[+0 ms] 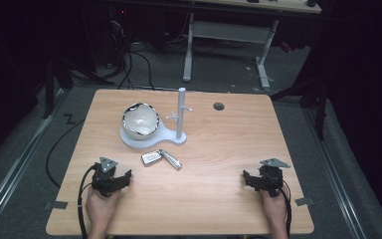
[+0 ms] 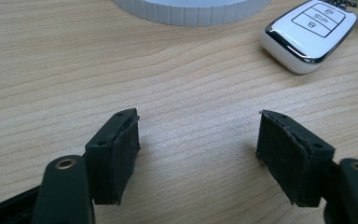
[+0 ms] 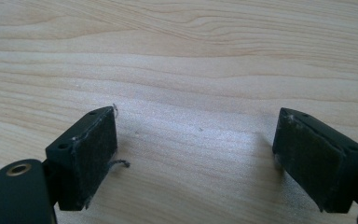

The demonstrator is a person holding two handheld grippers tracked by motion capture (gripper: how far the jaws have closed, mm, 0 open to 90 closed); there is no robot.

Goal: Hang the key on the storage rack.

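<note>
A white car key fob (image 1: 151,158) with a metal key ring piece (image 1: 171,159) lies on the wooden table (image 1: 219,144), just in front of a white stand (image 1: 181,115) whose round base carries a shiny bowl (image 1: 140,119). My left gripper (image 1: 117,180) rests on the table near the front left, open, with bare wood between its pads. In the left gripper view the fob (image 2: 310,32) lies ahead and to the right of the left gripper (image 2: 198,149), beside the stand's base (image 2: 191,10). My right gripper (image 1: 253,180) rests at the front right, open and empty, with the right gripper (image 3: 196,154) over bare wood.
The stand has an upright post with short pegs. A dark round hole (image 1: 219,106) sits in the table's far right part. Beyond the table are cables on the floor and the legs of another desk (image 1: 263,64).
</note>
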